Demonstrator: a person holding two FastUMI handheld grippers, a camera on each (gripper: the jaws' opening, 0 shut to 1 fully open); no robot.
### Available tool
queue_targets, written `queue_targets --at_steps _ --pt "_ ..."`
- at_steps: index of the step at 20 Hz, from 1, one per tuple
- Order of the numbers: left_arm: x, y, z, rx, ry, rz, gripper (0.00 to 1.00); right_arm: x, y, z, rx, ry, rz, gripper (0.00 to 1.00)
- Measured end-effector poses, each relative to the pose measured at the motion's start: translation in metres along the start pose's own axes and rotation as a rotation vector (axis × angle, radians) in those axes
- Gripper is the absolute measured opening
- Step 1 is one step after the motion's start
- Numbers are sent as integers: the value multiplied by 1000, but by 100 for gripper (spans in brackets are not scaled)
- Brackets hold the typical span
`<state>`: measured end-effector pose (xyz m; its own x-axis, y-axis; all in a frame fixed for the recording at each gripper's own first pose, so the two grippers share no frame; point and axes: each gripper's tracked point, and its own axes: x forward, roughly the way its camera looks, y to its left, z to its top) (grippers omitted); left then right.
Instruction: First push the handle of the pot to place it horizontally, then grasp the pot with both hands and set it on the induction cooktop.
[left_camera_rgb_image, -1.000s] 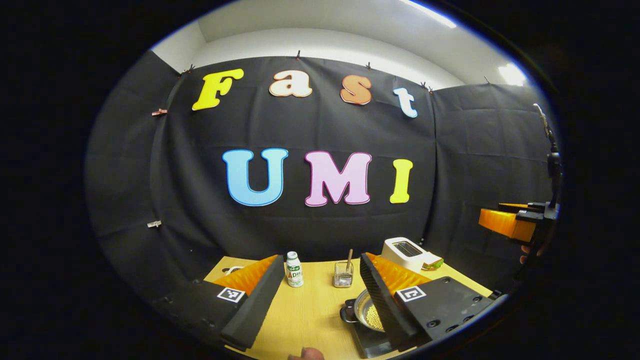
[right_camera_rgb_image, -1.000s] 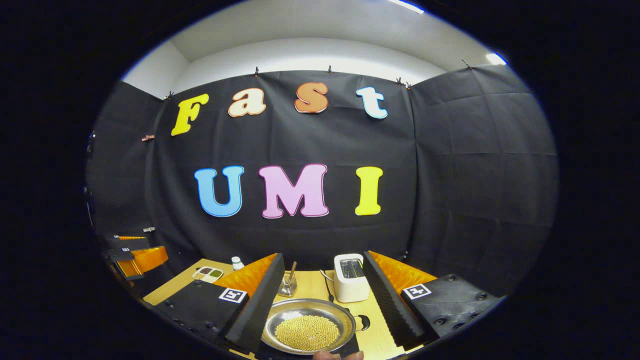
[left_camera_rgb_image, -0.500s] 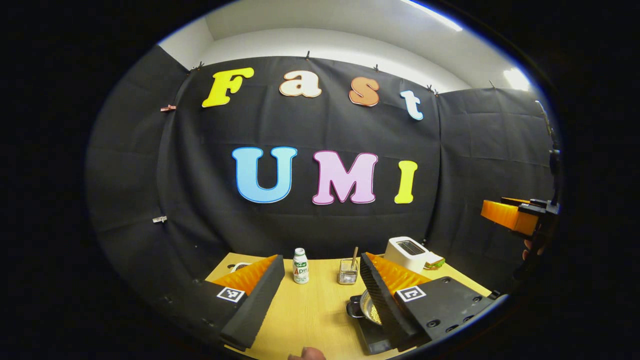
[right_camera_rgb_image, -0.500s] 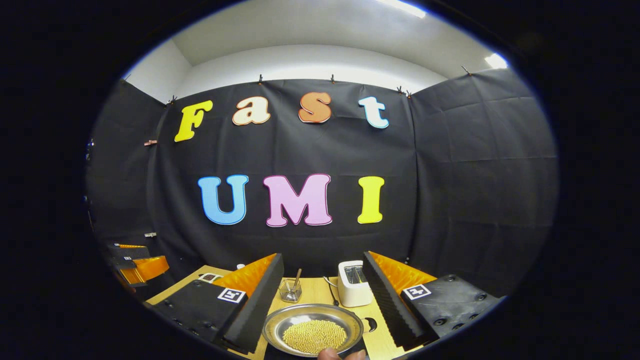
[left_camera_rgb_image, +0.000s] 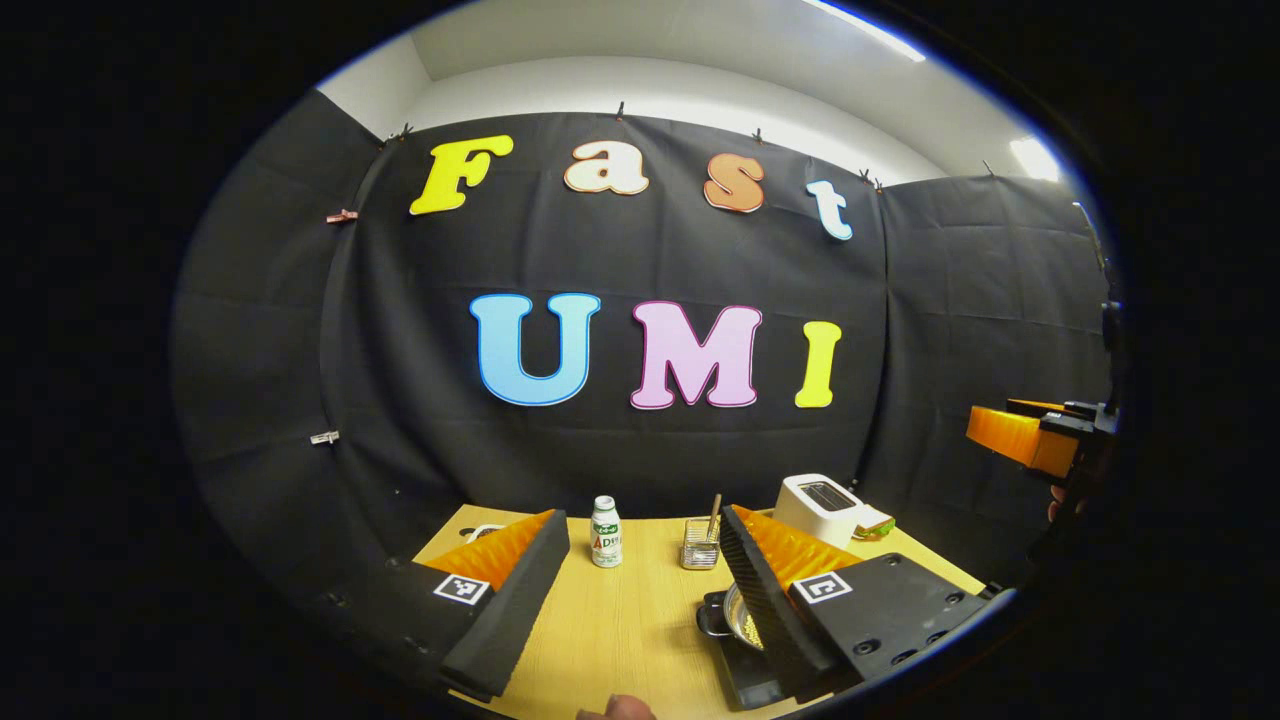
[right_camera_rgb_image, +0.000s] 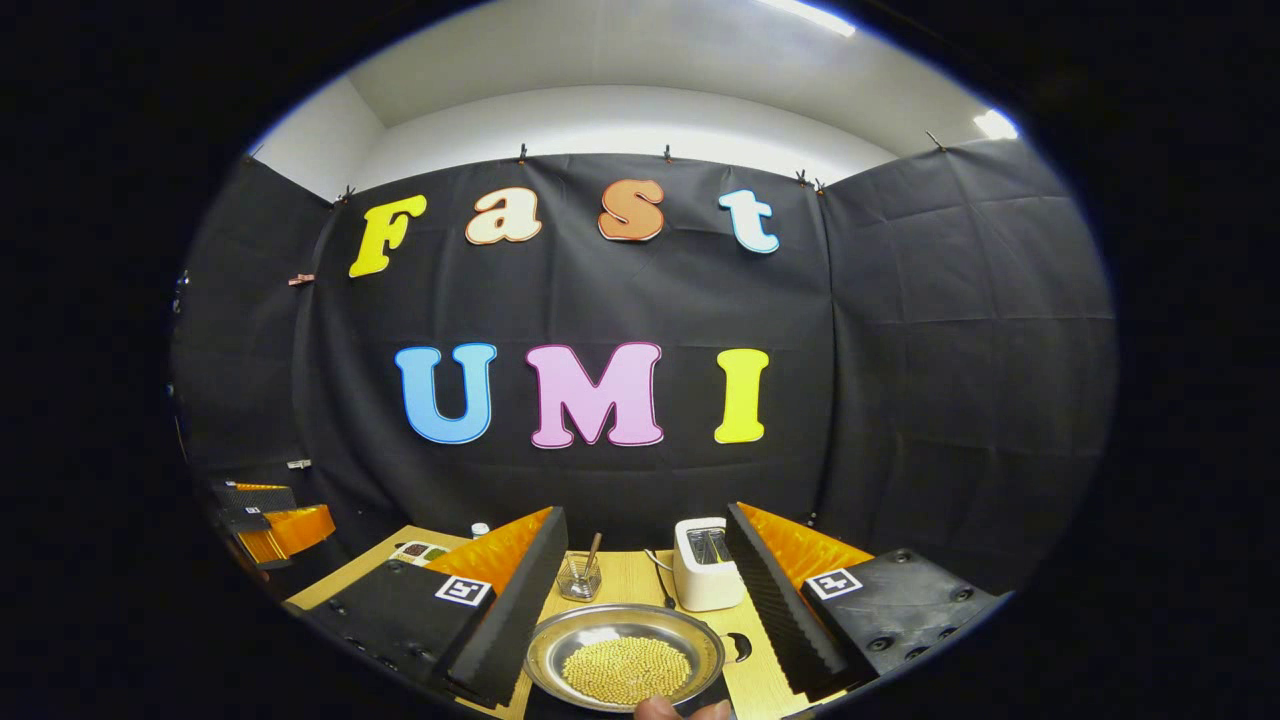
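On the cooktop (left_camera_rgb_image: 745, 678), pot (right_camera_rgb_image: 625, 665) of beads, both grippers' fingers (right_camera_rgb_image: 515, 610) apart, empty.

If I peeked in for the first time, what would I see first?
Probably the shiny pot full of little yellow beads, low in the right gripper view between the open right claw. Behind it on the wooden table stand a white toaster and, further left, a small bottle.
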<state>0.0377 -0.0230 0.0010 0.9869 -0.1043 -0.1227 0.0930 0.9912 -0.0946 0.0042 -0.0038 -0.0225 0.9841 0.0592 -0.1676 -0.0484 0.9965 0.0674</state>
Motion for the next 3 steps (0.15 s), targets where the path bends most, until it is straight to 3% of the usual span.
queue_targets --at_steps 3 --pt "2 -3 -1 -3 2 -1 94 1 -3 -3 1 5 -6 98"
